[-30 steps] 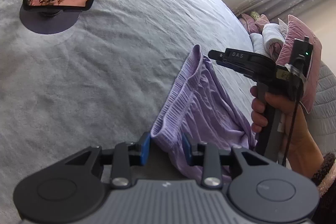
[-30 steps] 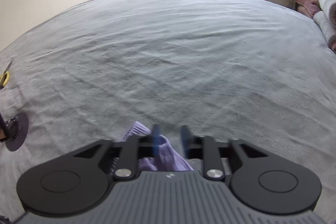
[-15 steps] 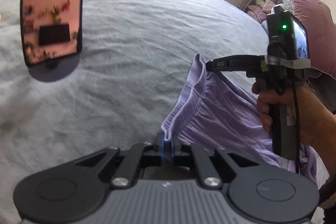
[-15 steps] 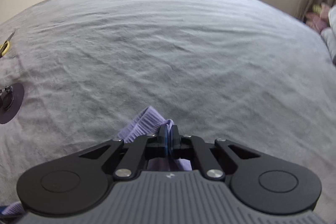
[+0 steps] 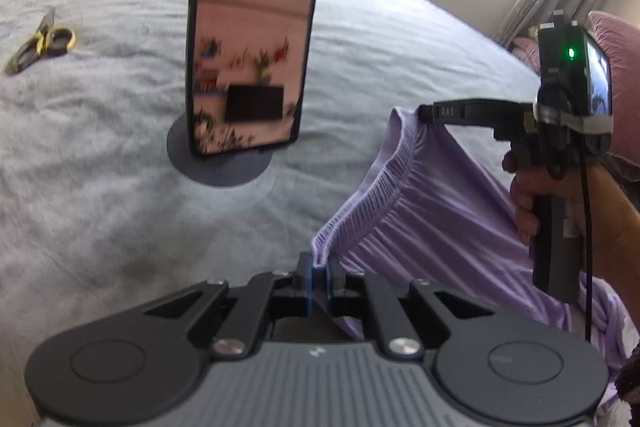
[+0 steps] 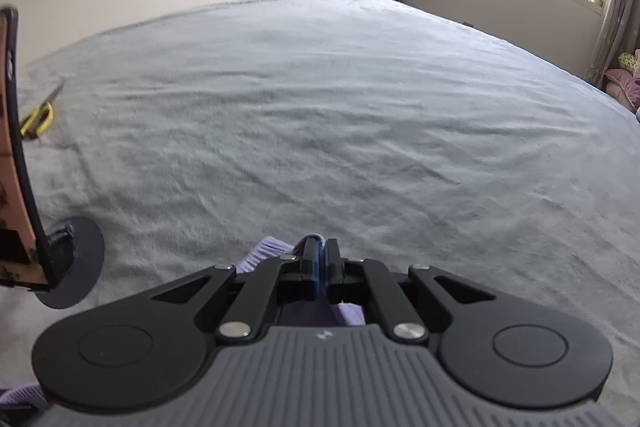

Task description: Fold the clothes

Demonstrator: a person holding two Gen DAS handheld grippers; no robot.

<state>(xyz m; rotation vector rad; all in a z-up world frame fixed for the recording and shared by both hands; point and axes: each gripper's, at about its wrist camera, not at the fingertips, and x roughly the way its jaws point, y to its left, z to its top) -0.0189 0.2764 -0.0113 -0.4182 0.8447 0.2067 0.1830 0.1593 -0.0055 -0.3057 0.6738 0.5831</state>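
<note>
Tension matters now — with your left gripper and right gripper each clenched on the lilac shorts' waistband right of the phone stand, lift evenly — keep it taut.

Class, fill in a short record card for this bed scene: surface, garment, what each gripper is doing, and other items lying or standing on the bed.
surface: grey bedspread
garment: lilac pleated garment with elastic waistband, lifted by its waistband
left gripper: shut on the waistband's near end
right gripper: shut on the waistband's far end
standing item: black-framed phone on round grey stand, upright, left of the garment
lying item: gold-handled scissors, far left
background: pink pillows by the curtained window
</note>
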